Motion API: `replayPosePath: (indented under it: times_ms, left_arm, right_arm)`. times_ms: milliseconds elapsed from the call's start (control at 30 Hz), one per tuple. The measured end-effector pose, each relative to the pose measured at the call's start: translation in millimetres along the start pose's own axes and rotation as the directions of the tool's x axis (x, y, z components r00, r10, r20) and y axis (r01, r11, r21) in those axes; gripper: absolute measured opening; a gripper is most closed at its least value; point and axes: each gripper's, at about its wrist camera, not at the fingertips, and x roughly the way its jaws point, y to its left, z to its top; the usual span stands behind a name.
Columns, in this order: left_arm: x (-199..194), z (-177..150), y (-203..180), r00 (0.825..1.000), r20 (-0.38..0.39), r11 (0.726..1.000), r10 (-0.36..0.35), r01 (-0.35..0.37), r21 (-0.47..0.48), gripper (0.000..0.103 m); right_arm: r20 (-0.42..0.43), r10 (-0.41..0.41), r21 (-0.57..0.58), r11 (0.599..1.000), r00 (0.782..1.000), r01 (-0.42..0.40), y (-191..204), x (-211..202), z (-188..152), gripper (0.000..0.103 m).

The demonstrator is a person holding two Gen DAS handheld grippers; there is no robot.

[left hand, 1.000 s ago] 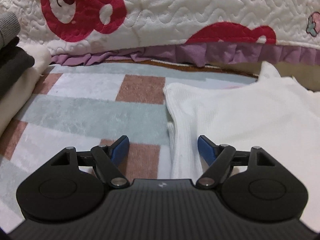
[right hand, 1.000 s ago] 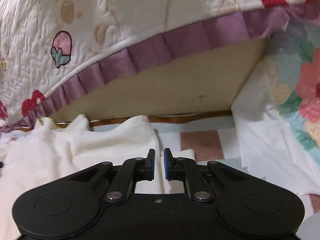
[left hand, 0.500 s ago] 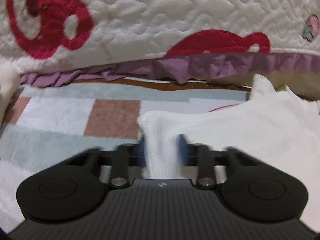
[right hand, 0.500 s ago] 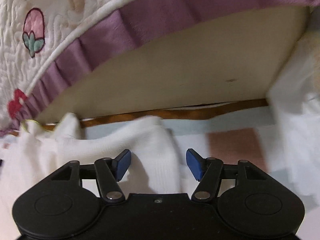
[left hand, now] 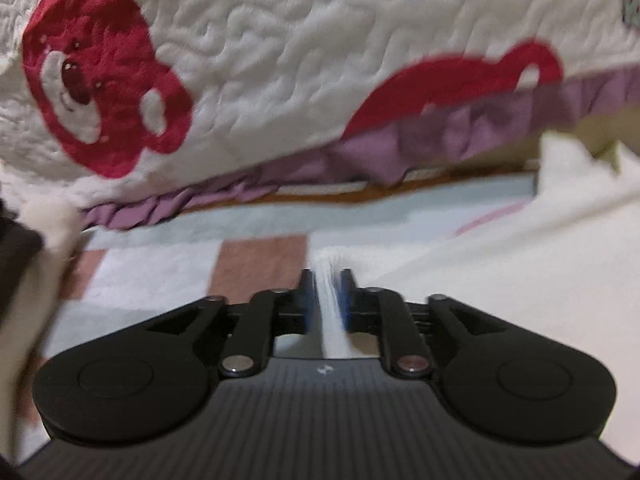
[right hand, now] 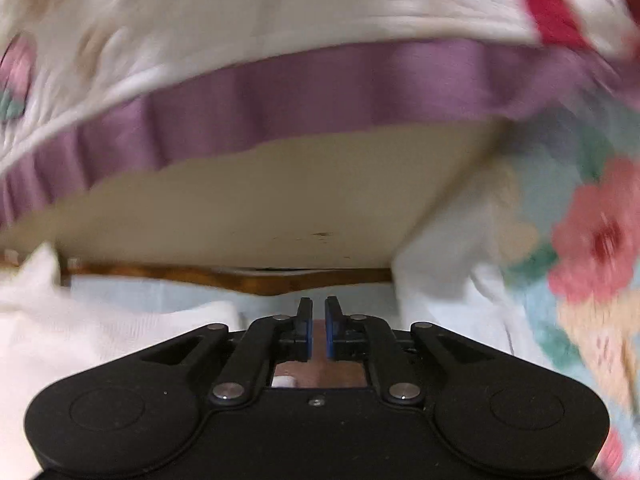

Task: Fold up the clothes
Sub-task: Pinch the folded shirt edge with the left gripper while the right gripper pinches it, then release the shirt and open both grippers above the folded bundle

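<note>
While the left wrist view is smeared by motion blur, the left claw (left hand: 325, 294) reads clearly: blue pads nearly together with a thin fold of the white garment (left hand: 500, 280) pinched between them. Rest of garment spreads to the right on a checked blanket (left hand: 168, 276) of pale blue, white and brown squares. Behind, a quilted cover (left hand: 304, 52) with a red bear face (left hand: 100, 80) and purple ruffle (left hand: 420, 140) hangs down. Dark and cream folded items sit at far left edge, too blurred to name.

Right wrist view, also blurred: right claw (right hand: 318, 330) has pads almost touching, a narrow gap left, brown blanket square visible through it, no cloth between the pads. White garment (right hand: 120, 332) lies to the left, near the left finger but apart from the pads. Beige panel (right hand: 260, 208) and brown wooden edge (right hand: 240, 276) ahead, purple ruffle (right hand: 300, 96) above, floral fabric (right hand: 592, 240) at right.
</note>
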Motion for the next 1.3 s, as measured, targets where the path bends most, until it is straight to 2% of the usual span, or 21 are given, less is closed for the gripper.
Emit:
replayPosePath:
  times_ms: [33,67,100,133,200,267,333,400,467,533,767,800,833,867,967,1133,1233,1300]
  left_arm:
    - [-11.8,-1.7,3.1,1.000,0.012,1.000,-0.026,0.026,-0.012,0.030]
    - [-27.0,-4.6,6.7,0.998,0.027,0.998,-0.061,0.061,-0.022,0.043]
    - [-42.7,-8.8,10.3,0.995,0.035,0.995,-0.091,0.092,-0.028,0.050]
    - [-55.0,-14.0,13.3,0.994,0.027,0.994,-0.107,0.108,-0.034,0.056]
    - [-76.3,-27.4,19.9,0.990,-0.024,0.989,-0.137,0.135,-0.066,0.056]
    - [-91.5,-44.8,28.4,0.980,-0.086,0.976,-0.178,0.165,-0.142,0.056]
    - [-106.8,-62.2,36.9,0.964,-0.144,0.957,-0.223,0.188,-0.219,0.056]
    - [-122.0,-79.3,44.3,0.946,-0.192,0.937,-0.260,0.199,-0.287,0.056]
    - [-136.3,-95.3,46.7,0.945,-0.208,0.933,-0.254,0.182,-0.311,0.056]
    - [-146.0,-108.1,46.6,0.950,-0.194,0.930,-0.247,0.176,-0.322,0.056]
    - [-148.7,-125.9,48.0,0.947,-0.163,0.910,-0.277,0.204,-0.362,0.056]
    - [-149.1,-128.4,48.2,0.946,-0.159,0.907,-0.282,0.208,-0.367,0.056]
    - [-149.5,-130.9,48.4,0.946,-0.154,0.903,-0.286,0.212,-0.373,0.056]
    - [-149.9,-133.5,48.6,0.945,-0.150,0.900,-0.290,0.216,-0.378,0.055]
    - [-151.9,-140.9,49.5,0.943,-0.141,0.891,-0.302,0.226,-0.395,0.054]
    - [-162.1,-147.3,49.8,0.934,-0.205,0.898,-0.293,0.196,-0.393,0.055]
    - [-167.7,-151.9,52.4,0.924,-0.227,0.884,-0.307,0.189,-0.428,0.056]
    - [-169.1,-155.5,57.8,0.915,-0.227,0.859,-0.334,0.197,-0.472,0.056]
  right_arm:
    - [0.003,0.036,0.050,0.998,0.999,-0.036,-8.4,-9.6,-5.8,0.027]
    - [0.007,0.071,0.100,0.992,0.997,-0.071,-16.8,-19.2,-11.5,0.039]
    - [0.011,0.106,0.141,0.984,0.994,-0.106,-24.2,-29.4,-18.3,0.044]
    - [0.011,0.139,0.165,0.976,0.990,-0.139,-29.8,-40.8,-26.9,0.045]
    - [-0.012,0.199,0.210,0.959,0.980,-0.192,-39.5,-59.2,-45.1,0.045]
    - [-0.014,0.239,0.247,0.942,0.971,-0.228,-45.1,-77.9,-64.4,0.046]
    - [0.002,0.271,0.279,0.924,0.963,-0.261,-48.9,-97.8,-84.1,0.051]
    - [0.019,0.302,0.311,0.904,0.953,-0.293,-52.7,-117.6,-103.7,0.064]
    - [0.035,0.326,0.335,0.887,0.945,-0.318,-55.1,-136.6,-120.7,0.068]
    - [0.028,0.319,0.330,0.892,0.947,-0.310,-54.1,-146.6,-125.3,0.068]
    - [-0.022,0.265,0.230,0.940,0.964,-0.253,-46.9,-156.5,-139.2,0.067]
    - [-0.029,0.255,0.213,0.946,0.967,-0.243,-46.3,-157.4,-141.3,0.064]
    - [-0.037,0.244,0.196,0.953,0.969,-0.233,-45.7,-158.2,-143.4,0.051]
    - [-0.044,0.233,0.179,0.958,0.971,-0.222,-45.2,-159.0,-145.4,0.004]
    - [-0.064,0.200,0.127,0.973,0.978,-0.191,-43.5,-161.4,-151.7,0.004]
    - [-0.092,0.142,0.038,0.990,0.986,-0.139,-40.6,-165.4,-162.1,0.002]
    - [-0.078,0.113,0.072,0.992,0.990,-0.108,-38.3,-168.4,-165.7,0.005]
    - [-0.060,0.072,0.109,0.992,0.996,-0.065,-39.1,-172.3,-168.2,0.036]
